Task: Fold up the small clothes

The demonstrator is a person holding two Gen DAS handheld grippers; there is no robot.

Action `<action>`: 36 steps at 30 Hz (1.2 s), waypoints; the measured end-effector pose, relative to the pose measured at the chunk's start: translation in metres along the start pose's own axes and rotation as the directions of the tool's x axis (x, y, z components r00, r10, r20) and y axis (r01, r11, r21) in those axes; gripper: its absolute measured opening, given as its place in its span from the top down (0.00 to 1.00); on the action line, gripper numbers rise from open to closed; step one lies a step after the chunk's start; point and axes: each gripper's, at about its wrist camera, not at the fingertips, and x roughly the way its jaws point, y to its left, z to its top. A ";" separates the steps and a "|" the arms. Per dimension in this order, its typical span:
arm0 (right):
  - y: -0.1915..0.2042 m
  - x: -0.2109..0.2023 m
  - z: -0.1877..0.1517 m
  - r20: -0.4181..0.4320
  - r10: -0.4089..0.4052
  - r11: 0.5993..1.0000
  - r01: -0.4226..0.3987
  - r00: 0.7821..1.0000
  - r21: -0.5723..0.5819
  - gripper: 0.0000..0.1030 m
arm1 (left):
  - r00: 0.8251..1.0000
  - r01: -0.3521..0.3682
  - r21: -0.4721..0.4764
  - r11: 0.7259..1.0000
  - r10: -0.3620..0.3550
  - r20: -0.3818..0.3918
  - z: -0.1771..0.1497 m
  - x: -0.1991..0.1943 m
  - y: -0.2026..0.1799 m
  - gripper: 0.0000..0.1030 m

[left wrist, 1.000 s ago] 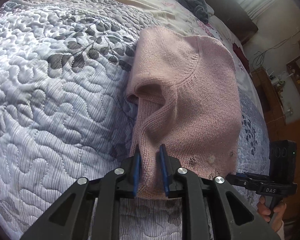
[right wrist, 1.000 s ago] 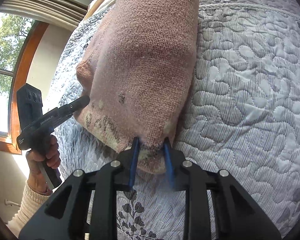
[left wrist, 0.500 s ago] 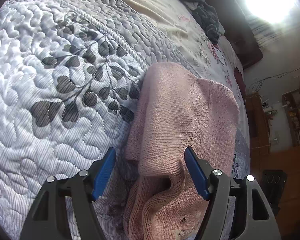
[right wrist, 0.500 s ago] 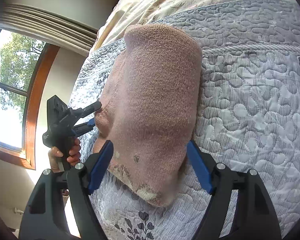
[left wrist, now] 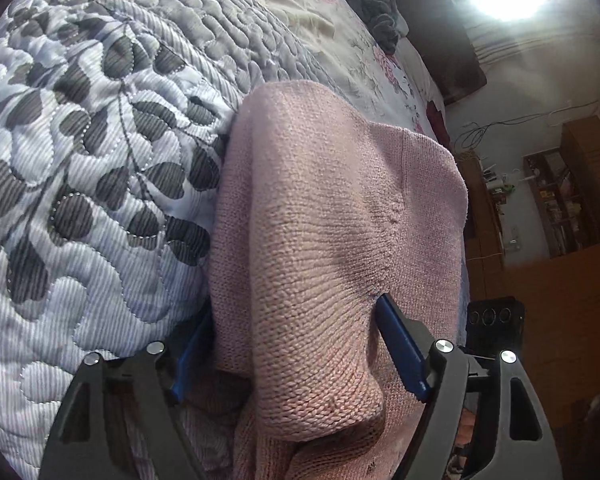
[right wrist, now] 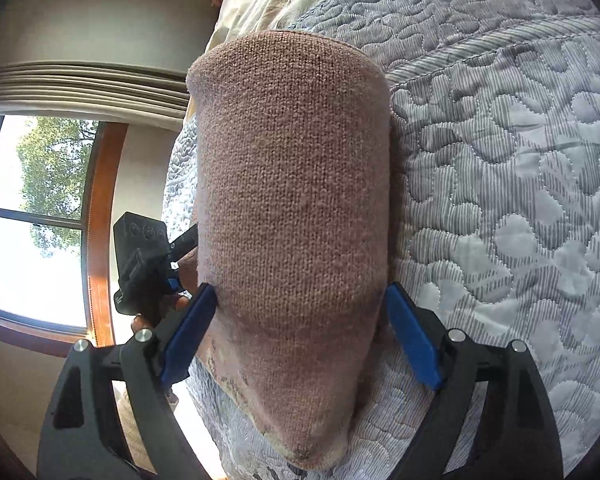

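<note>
A pink knitted sweater (left wrist: pixel 320 216) lies folded on the grey quilted bedspread (left wrist: pixel 100 160). My left gripper (left wrist: pixel 296 344) is open, its blue pads straddling the near left part of the sweater, with knit bulging between them. In the right wrist view the same sweater (right wrist: pixel 292 184) runs away from the camera. My right gripper (right wrist: pixel 300 332) is open too, with one pad on each side of the sweater's near end. Each view shows the other gripper beside the sweater: the right one (left wrist: pixel 494 316), and the left one (right wrist: pixel 140 264) held by a hand (right wrist: pixel 140 324).
A dark crumpled garment (left wrist: pixel 372 4) lies far up the bed on a floral sheet (left wrist: pixel 340 40). A dark headboard (left wrist: pixel 452 60) and wooden furniture (left wrist: pixel 560 280) stand beyond the bed. A wood-framed window (right wrist: pixel 40 220) is on the left side.
Both grippers, shut on the sweater's near edge a second ago, have opened and let go. They have moved forward and now straddle the folded sweater.
</note>
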 end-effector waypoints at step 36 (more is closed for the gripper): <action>-0.071 -0.197 -0.081 0.081 0.017 0.997 -0.023 0.997 0.076 0.38 | 0.978 0.188 0.128 0.974 -0.174 -0.116 -0.147 0.094 -0.177 0.51</action>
